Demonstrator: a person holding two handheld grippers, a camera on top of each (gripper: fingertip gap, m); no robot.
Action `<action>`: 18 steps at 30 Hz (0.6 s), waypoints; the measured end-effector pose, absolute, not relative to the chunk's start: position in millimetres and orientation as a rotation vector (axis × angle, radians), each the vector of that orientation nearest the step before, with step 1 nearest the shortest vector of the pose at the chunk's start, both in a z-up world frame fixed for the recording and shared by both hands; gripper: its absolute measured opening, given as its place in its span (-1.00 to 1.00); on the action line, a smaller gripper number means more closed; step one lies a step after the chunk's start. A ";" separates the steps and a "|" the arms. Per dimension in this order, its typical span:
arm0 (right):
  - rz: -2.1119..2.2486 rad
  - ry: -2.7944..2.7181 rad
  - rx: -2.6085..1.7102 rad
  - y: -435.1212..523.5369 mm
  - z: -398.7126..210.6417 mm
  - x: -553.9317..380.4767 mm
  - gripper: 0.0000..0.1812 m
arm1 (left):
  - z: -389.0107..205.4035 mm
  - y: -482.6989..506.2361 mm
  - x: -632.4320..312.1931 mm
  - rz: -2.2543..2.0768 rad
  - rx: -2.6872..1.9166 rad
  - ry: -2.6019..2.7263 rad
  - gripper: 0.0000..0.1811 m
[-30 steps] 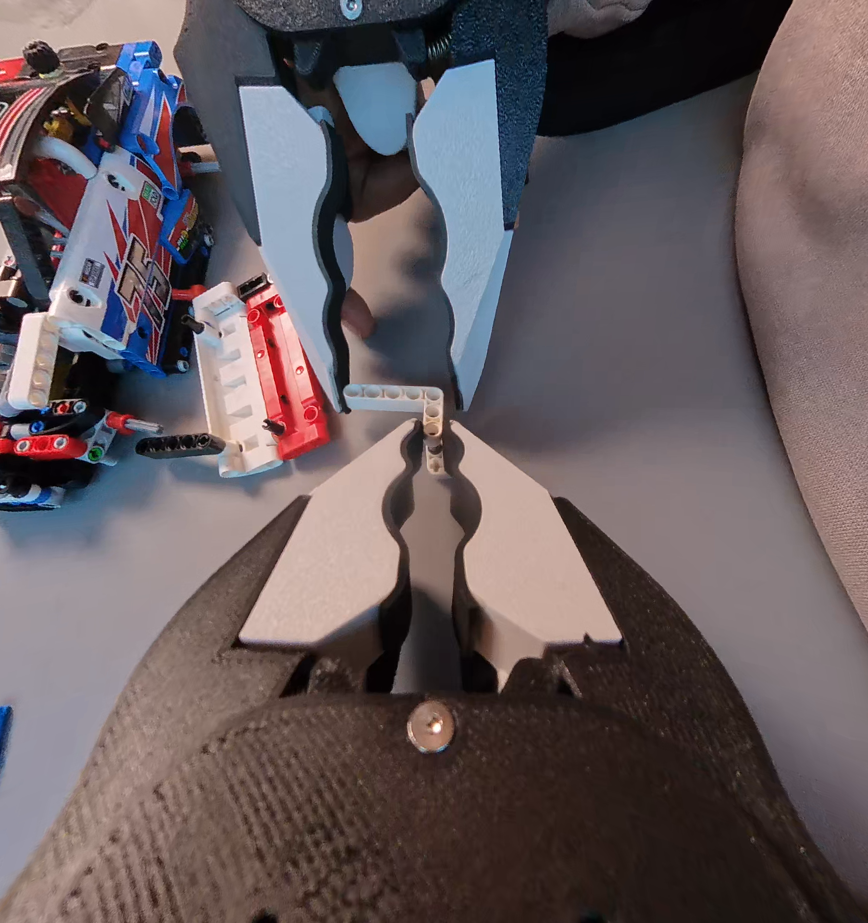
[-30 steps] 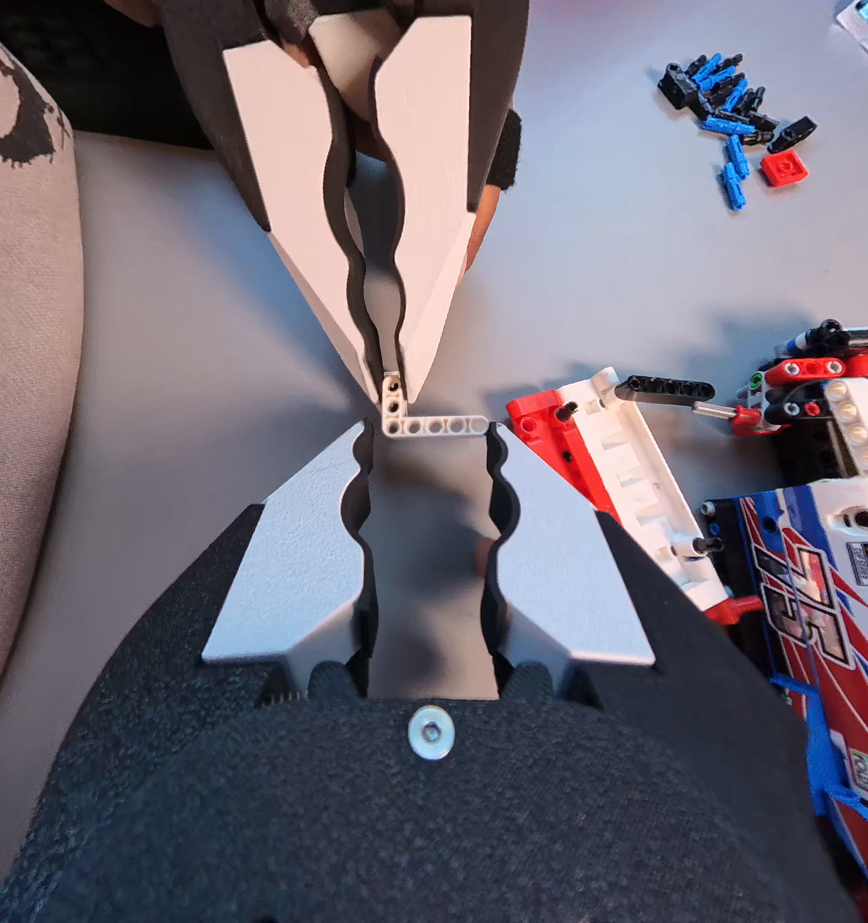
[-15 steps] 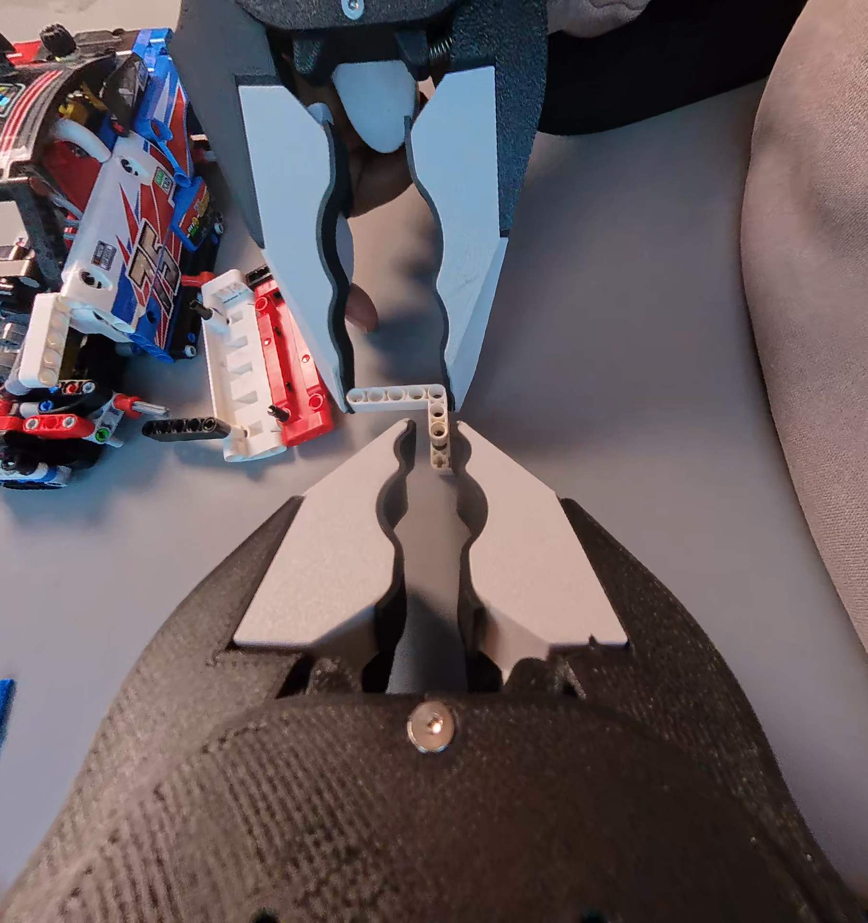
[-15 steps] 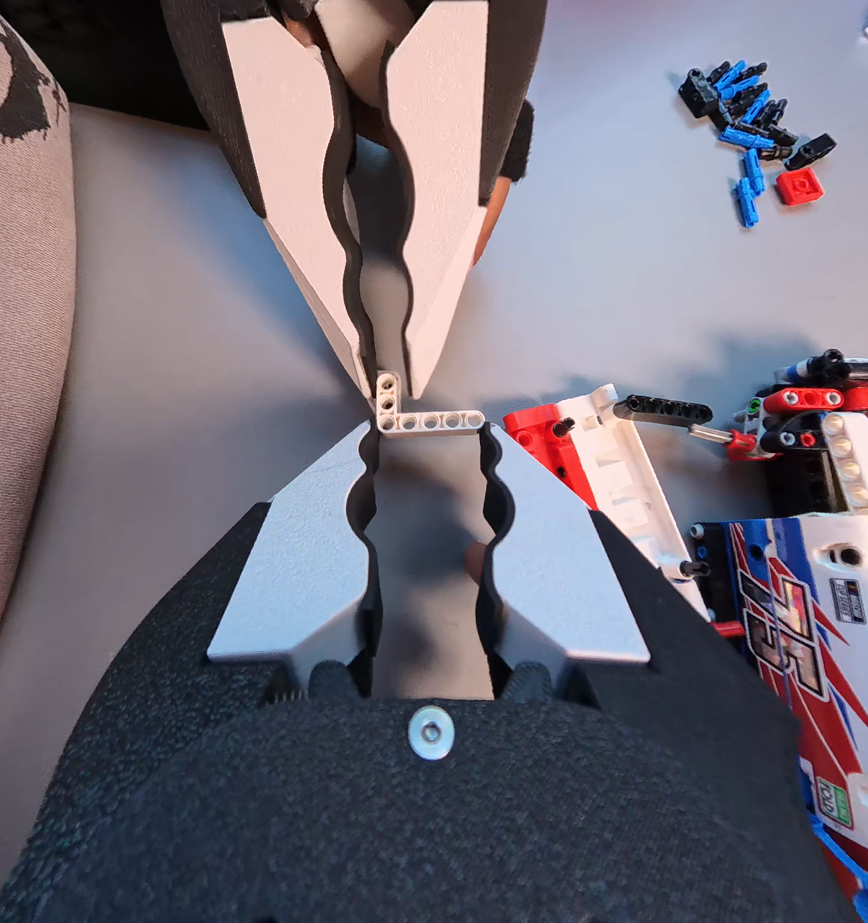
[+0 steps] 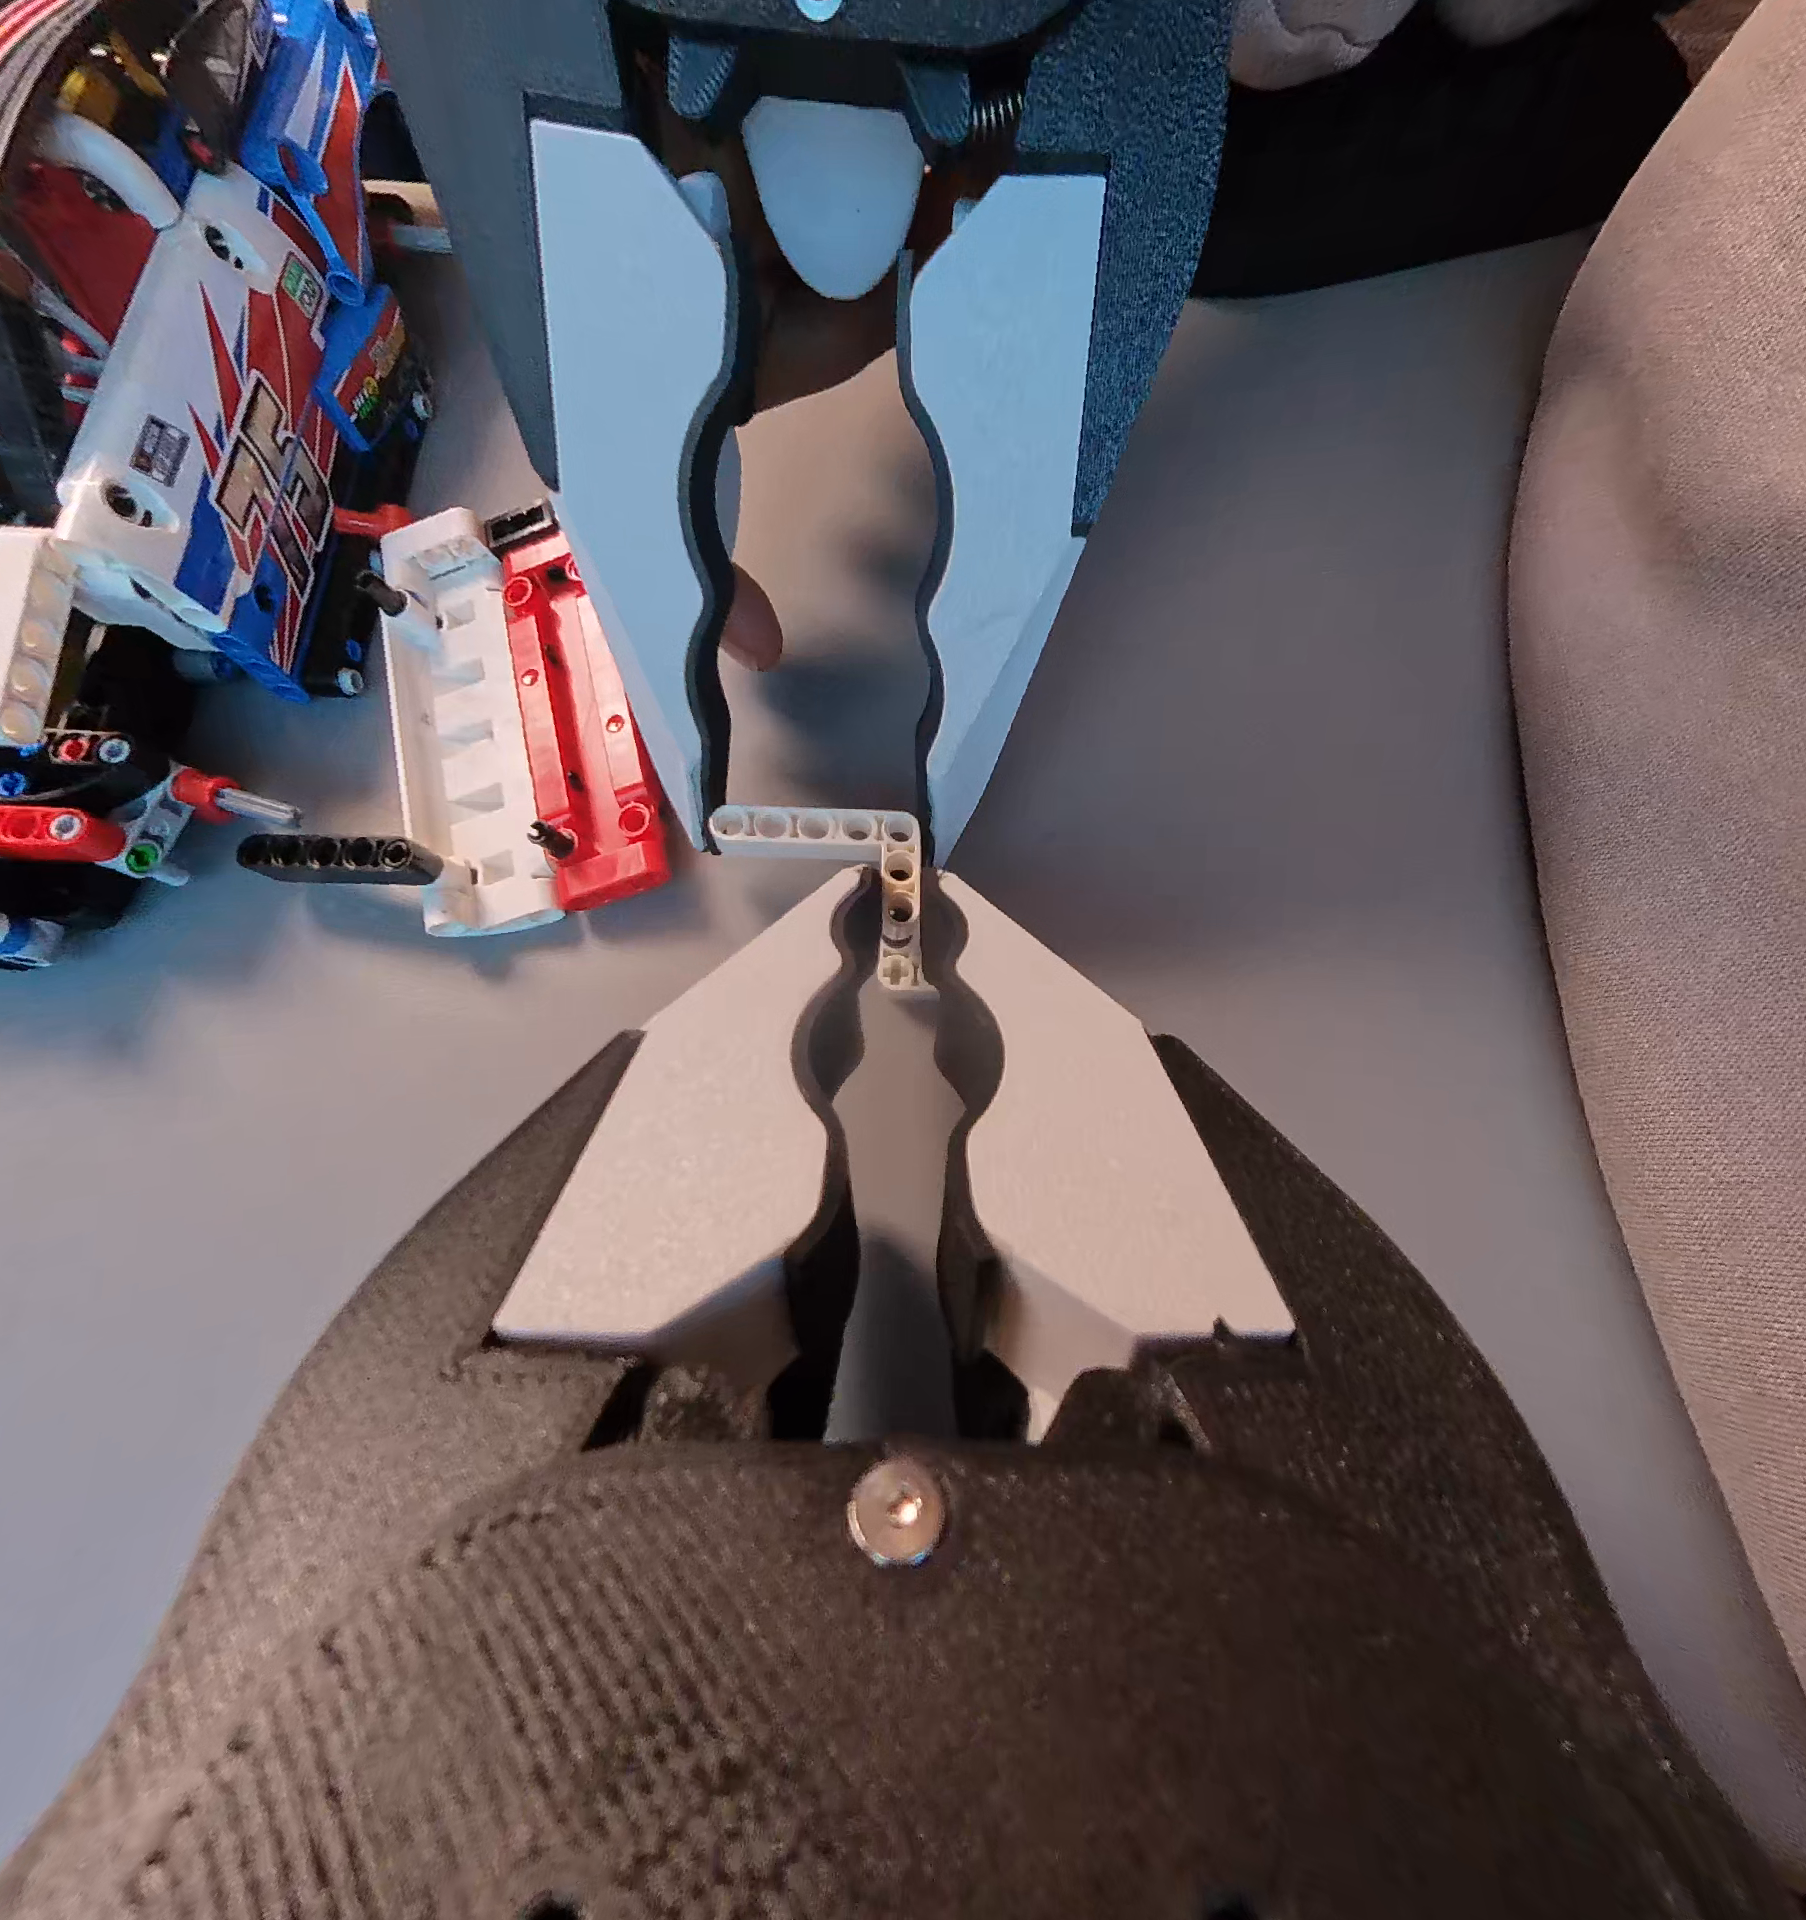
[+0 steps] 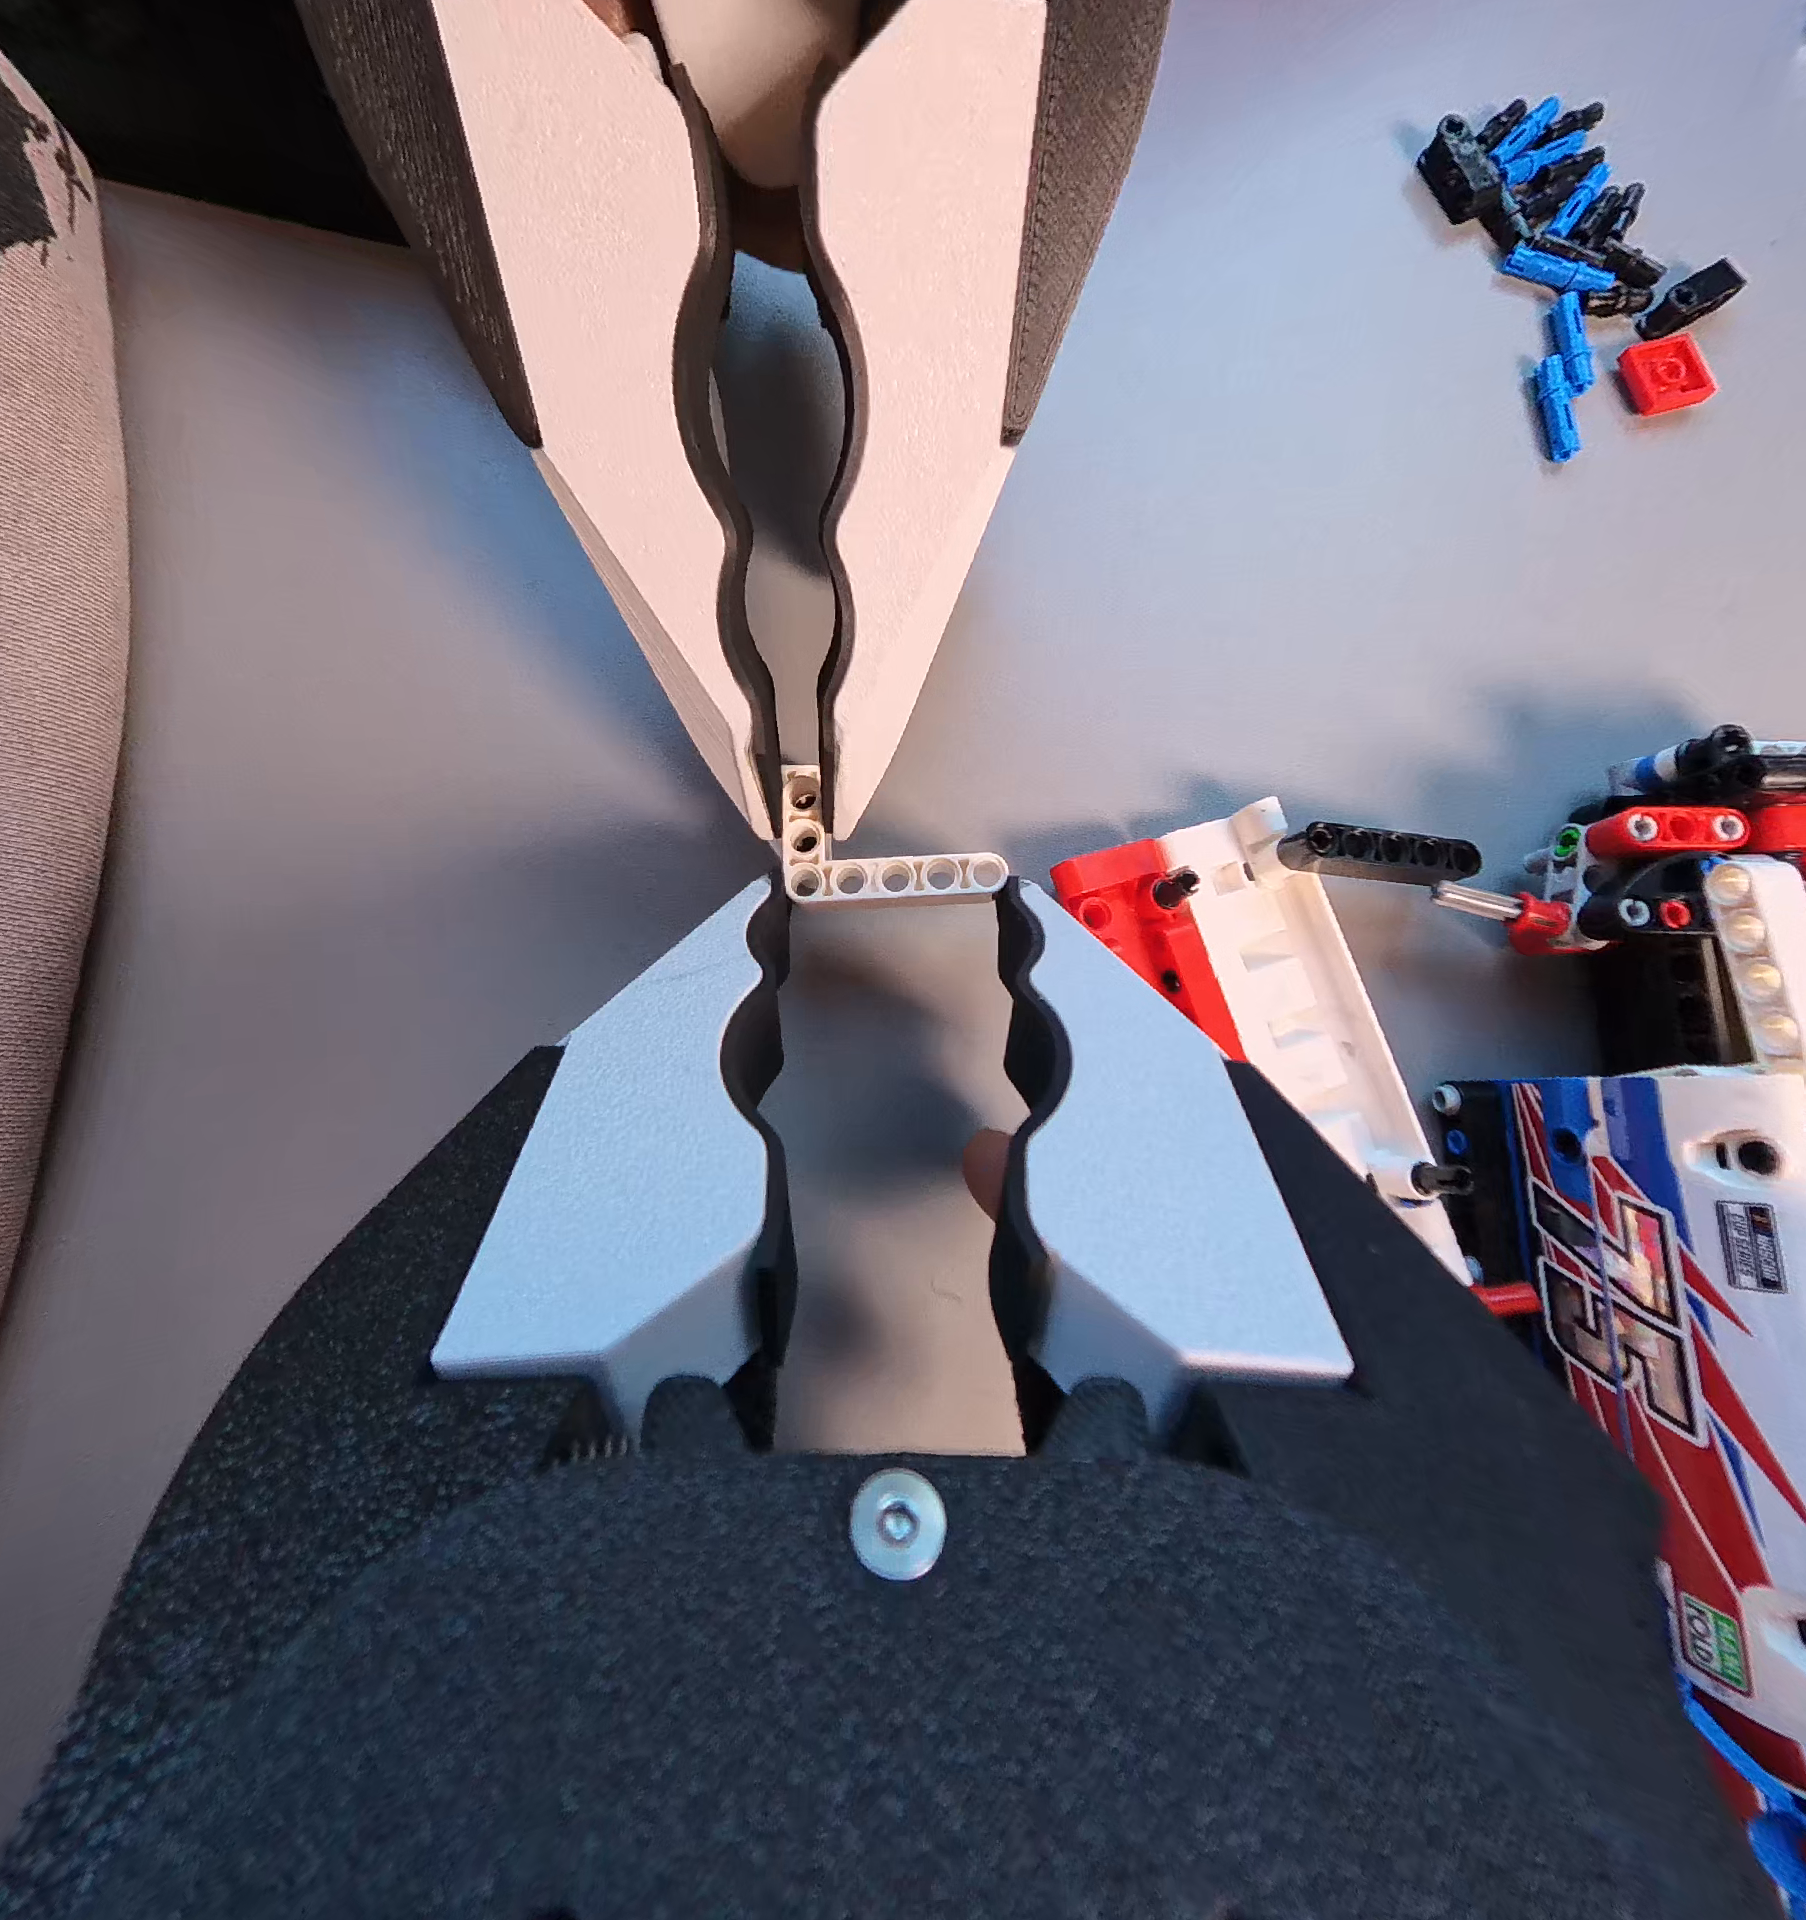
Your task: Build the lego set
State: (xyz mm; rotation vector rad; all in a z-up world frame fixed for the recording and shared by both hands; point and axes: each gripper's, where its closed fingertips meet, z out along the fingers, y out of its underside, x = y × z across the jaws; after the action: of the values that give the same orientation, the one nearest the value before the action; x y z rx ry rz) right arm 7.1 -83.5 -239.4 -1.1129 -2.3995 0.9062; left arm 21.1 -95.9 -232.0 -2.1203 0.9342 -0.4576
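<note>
A white L-shaped beam (image 5: 816,828) is held just above the grey table (image 5: 1242,727) between both grippers. My left gripper (image 5: 899,883) is shut on its short arm. My right gripper (image 6: 894,904) faces it from the other side, with a pad against each end of the long arm (image 6: 894,876). The left gripper also shows at the top of the right wrist view (image 6: 803,821), and the right gripper at the top of the left wrist view (image 5: 821,842). The partly built white, blue and red race car (image 5: 203,416) stands beside them.
A white and red panel assembly (image 5: 525,727) with a black beam (image 5: 333,857) lies between the car and the grippers. A pile of blue and black pins (image 6: 1564,239) and a red plate (image 6: 1668,376) lie farther off. A person's beige sleeve (image 5: 1709,831) borders the table. Less than 4 cm separates the two grippers' tips.
The right gripper's jaws have narrowed onto the ends of the beam's long arm. Both grippers and the beam have shifted slightly; the left stays shut on the short arm.
</note>
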 end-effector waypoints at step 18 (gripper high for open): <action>0.911 -2.398 -1.162 -83.3 -241.8 8.6 -0.59 | -239.8 -97.4 20.7 -0.441 -2.107 0.952 -0.94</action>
State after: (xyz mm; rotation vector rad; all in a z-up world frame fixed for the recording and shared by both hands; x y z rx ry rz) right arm 8.6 -83.3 -241.8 -1.1622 -2.3976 0.9111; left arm 20.7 -97.4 -239.8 -2.1066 0.9516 -0.4409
